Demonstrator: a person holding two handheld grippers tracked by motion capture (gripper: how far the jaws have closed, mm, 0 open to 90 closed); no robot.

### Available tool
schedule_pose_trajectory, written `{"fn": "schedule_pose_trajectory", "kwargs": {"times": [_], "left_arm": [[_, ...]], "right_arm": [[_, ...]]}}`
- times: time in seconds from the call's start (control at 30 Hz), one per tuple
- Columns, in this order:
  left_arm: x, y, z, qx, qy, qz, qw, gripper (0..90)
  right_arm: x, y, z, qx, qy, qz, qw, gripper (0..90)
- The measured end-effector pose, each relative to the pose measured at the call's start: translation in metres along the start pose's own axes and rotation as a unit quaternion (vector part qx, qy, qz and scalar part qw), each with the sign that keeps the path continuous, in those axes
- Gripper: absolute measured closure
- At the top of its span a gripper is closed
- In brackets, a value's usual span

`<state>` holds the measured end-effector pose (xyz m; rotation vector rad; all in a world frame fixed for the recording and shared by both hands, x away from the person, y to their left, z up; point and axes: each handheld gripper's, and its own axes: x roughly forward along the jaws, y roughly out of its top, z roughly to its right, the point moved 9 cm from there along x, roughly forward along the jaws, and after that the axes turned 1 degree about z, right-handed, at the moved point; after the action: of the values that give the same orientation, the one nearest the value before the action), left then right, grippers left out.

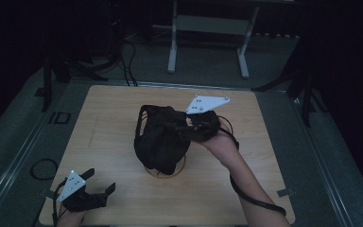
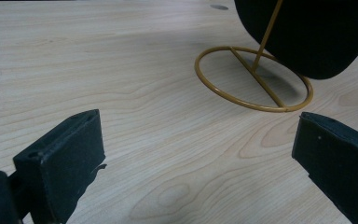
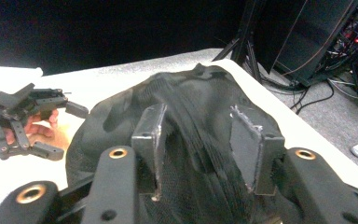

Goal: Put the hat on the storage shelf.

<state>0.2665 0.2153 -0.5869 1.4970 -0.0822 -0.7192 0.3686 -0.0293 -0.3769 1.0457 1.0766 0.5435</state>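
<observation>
Black mesh cap [image 1: 159, 137] sits draped over a yellow wire stand [image 1: 166, 171] near the middle of the wooden table [image 1: 113, 109], and it is the thing being worked on. The stand's round base ring and its thin upright rod [image 2: 266, 32] show beneath the cap in the left gripper view, so the cap hangs clear of the tabletop, carried by the stand.

The right gripper [image 1: 189, 126] reaches in from the cap's right side. In the right gripper view its 2 jaws stand part-closed, with a raised fold of the mesh [image 3: 200, 140] between them; whether they already pinch it firmly I cannot tell, though it looks like a light grip at least. My reading is that the cap is either being seated on the stand or about to be lifted off it, and that step is mid-way: the fabric is engaged, but the cap is not yet free of the stand.

The left gripper [image 1: 97, 182] rests well apart from the cap, toward the table's near left corner, with its jaws wide open and nothing between them.

Nothing else lies on the table near the cap. The one likely snag is the stand itself: it is light wire, nothing holds it down, and it could tip or drag along if the mesh catches on the rod.
</observation>
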Motion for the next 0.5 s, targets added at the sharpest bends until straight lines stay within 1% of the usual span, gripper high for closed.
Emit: {"fn": "schedule_pose_trajectory", "kwargs": {"times": [0.1, 0.23, 0.27, 0.33, 0.37, 0.47, 0.5], "left_arm": [[0.000, 0.000, 0.000, -0.001, -0.001, 0.001, 1.0000, 2.8], [0.001, 0.000, 0.000, -0.003, -0.002, 0.000, 1.0000, 2.8], [0.001, 0.000, 0.000, -0.003, -0.002, 0.000, 1.0000, 2.8], [0.001, -0.001, 0.001, -0.001, -0.003, -0.001, 1.0000, 2.8], [0.001, -0.002, 0.001, 0.000, -0.003, -0.002, 1.0000, 2.8], [0.001, -0.001, 0.001, -0.001, -0.004, -0.001, 1.0000, 2.8], [0.001, -0.001, 0.001, -0.001, -0.003, 0.000, 1.0000, 2.8]], "right_arm": [[-0.003, 0.000, 0.003, 0.004, -0.004, 0.001, 1.0000, 51.3], [-0.007, 0.001, 0.005, 0.008, -0.004, 0.004, 1.0000, 45.0], [-0.008, 0.001, 0.005, 0.008, -0.007, 0.003, 0.9999, 42.2], [-0.010, 0.000, 0.006, 0.009, -0.012, 0.006, 0.9999, 40.2], [-0.012, -0.001, 0.006, 0.011, -0.007, 0.005, 0.9999, 38.7], [-0.015, -0.004, 0.006, 0.009, -0.005, -0.001, 1.0000, 36.7], [-0.016, -0.005, 0.007, 0.008, -0.006, 0.001, 1.0000, 36.4]]}}
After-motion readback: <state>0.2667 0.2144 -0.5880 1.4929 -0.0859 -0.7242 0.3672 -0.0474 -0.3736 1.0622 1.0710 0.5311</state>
